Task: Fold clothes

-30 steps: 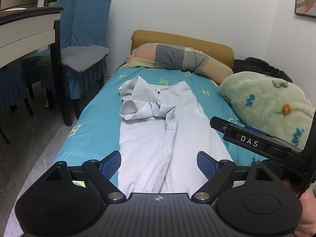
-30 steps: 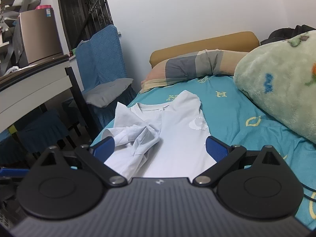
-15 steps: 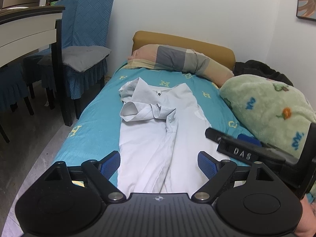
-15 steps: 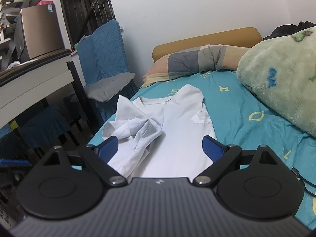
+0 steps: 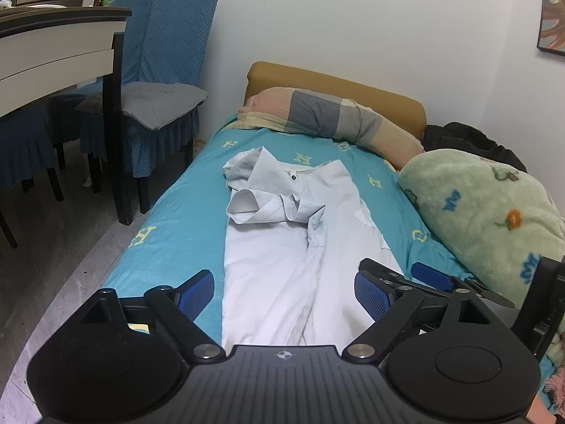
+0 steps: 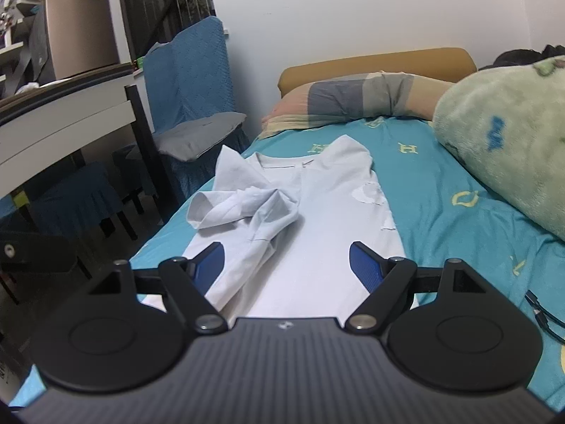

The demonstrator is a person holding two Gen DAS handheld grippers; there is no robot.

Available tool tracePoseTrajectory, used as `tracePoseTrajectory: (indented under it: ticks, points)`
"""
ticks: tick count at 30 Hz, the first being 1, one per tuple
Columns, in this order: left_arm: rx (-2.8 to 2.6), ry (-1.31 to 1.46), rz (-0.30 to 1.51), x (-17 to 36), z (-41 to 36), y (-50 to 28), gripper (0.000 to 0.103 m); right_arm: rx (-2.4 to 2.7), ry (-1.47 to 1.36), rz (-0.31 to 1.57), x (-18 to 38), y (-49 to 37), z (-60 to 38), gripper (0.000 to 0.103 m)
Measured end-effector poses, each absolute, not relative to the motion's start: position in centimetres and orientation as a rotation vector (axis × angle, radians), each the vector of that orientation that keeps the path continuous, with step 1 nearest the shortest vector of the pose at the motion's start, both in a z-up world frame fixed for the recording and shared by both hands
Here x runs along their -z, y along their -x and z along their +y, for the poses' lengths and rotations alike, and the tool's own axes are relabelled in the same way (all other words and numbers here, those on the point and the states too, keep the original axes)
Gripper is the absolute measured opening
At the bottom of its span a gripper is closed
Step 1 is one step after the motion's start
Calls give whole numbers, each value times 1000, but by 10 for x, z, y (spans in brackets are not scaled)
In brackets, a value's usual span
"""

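1. A pale grey-white shirt [image 5: 282, 247] lies lengthwise down the middle of a bed covered by a teal sheet [image 5: 169, 226], collar toward 12 o'clock. One short sleeve [image 5: 247, 206] is flopped inward across the chest, its open cuff facing 9 o'clock, and a long crease runs down the body. A whitish patch [image 6: 367, 192] shows at the shirt's 3 o'clock edge.
2. The left gripper [image 5: 282, 291] hangs over the shirt's lower part with its blue-padded fingers [image 5: 196, 293] spread wide, nothing between them.
3. The right gripper [image 6: 286, 265] is likewise spread open and empty above the near hem.
4. The sheet carries yellow "H" letters [image 5: 303, 158]; a small tag at the collar [image 5: 293, 177] is too small to read.
5. A striped pillow [image 5: 328, 120] lies at 12 o'clock against a tan headboard [image 5: 353, 86].
6. A green fleece blanket [image 5: 494, 219] is heaped at 3 o'clock, just beside the shirt.
7. Blue-covered chairs [image 5: 166, 81] and a table [image 5: 60, 56] stand at 9 to 10 o'clock, off the bed.
8. A black cable [image 6: 540, 312] lies on the sheet at 4 o'clock in the right wrist view.
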State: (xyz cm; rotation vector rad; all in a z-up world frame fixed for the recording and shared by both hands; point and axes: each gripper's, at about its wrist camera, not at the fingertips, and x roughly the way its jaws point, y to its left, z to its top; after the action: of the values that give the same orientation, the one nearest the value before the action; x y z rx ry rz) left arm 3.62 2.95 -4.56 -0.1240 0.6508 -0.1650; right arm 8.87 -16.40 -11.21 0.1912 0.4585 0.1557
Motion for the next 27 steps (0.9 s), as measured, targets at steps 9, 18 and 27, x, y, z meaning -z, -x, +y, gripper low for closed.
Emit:
tracePoseTrajectory:
  ticks: [9,18,27]
  points:
    - [154,107,639,45,29,-31,89,-219,-171,409,107,-109,-143,80]
    - [100,118,647,50,28,-37,91,-287,-176,437,119,-147,-143,80]
    - [27,122,681,56,39,-55,93,-323,-254,506,134,-187,-154,80]
